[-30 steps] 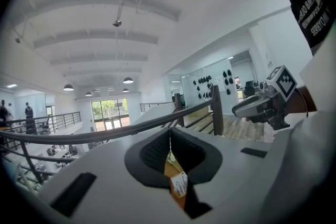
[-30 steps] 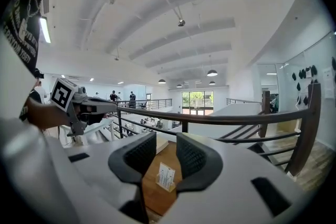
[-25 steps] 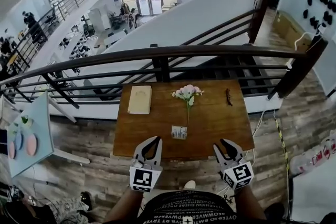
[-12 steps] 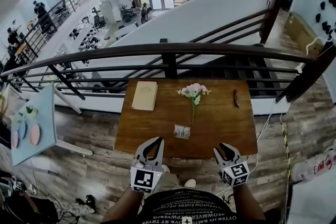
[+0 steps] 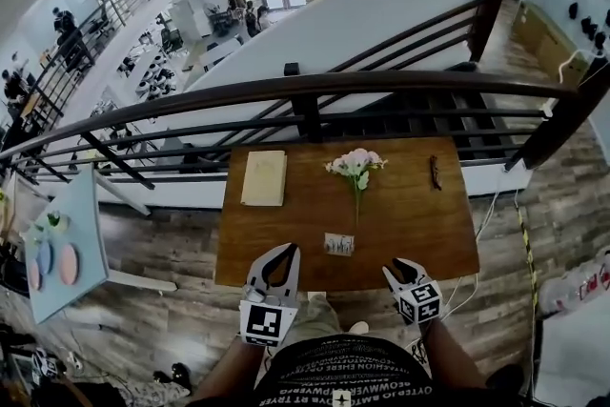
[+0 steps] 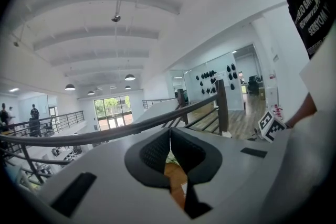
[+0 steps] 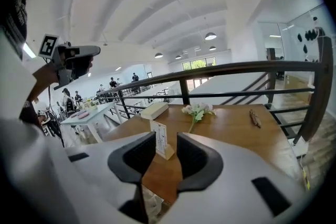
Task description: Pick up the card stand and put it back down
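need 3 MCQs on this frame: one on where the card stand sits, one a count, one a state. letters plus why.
1. Where on the table is the card stand?
A) near the front edge, on the person's side of the flowers
B) back left corner
C) against the right edge

2. How many things are on the table?
A) two
B) four
C) six

3. The card stand is:
A) upright on the table
B) lying flat
C) lifted off the table

Answers:
1 A: the card stand is by the near edge of the table, in line with the flowers.
2 B: card stand, flowers, tan book, small dark item.
3 A: the right gripper view shows it standing on its base on the wood.
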Motion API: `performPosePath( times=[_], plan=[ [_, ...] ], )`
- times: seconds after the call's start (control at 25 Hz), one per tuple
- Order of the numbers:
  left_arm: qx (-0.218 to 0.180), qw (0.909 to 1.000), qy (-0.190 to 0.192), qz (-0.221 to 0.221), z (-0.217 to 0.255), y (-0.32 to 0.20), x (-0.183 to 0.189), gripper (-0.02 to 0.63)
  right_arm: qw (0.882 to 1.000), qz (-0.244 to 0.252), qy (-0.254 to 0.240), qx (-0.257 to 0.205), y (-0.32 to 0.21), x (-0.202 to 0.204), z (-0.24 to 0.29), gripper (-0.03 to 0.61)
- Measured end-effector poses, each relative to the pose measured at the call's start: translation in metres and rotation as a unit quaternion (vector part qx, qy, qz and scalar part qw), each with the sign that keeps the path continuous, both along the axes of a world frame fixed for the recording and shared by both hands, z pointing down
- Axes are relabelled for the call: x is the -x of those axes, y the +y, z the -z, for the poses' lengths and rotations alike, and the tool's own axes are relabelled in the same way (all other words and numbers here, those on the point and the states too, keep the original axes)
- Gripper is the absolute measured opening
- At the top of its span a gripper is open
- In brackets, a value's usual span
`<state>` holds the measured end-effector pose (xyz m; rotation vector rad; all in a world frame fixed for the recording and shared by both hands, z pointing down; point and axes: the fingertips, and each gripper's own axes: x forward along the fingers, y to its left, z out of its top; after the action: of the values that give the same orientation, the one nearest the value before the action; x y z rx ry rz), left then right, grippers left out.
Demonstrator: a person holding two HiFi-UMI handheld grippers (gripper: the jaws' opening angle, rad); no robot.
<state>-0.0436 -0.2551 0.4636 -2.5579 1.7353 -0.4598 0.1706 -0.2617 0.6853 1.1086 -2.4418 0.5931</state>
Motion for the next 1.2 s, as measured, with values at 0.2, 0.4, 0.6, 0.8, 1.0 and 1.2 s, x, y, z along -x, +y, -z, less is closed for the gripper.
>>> performPosePath(
  times=[0.2, 0.4, 0.6, 0.8, 1.0, 1.2],
  plan=[
    [0.001, 0.9999, 0.006, -0.009, 0.0, -0.031, 0.013, 0.026, 1.0, 0.005, 0.001, 0.028, -0.02, 0.022, -0.032, 0.138],
    [0.008, 0.9997, 0.01, -0.022, -0.006, -0.052, 0.023, 0.026, 0.998, 0.006, 0.003, 0.065, -0.033, 0.04, -0.065, 0.15],
    [0.02, 0.9993, 0.009, -0.031, -0.017, -0.074, 0.038, 0.026, 0.994, 0.026, 0.017, 0.106, -0.046, 0.065, -0.101, 0.177],
    [0.03, 0.9991, 0.007, -0.029, -0.022, -0.091, 0.052, 0.026, 0.99, 0.04, 0.028, 0.135, -0.055, 0.083, -0.134, 0.184],
    [0.035, 0.9991, 0.006, -0.023, -0.025, -0.1, 0.071, 0.026, 0.985, 0.05, 0.048, 0.155, -0.06, 0.099, -0.154, 0.186],
    [0.052, 0.9985, -0.004, -0.013, -0.035, -0.103, 0.088, 0.026, 0.985, 0.052, 0.049, 0.157, -0.07, 0.106, -0.169, 0.19]
  ],
)
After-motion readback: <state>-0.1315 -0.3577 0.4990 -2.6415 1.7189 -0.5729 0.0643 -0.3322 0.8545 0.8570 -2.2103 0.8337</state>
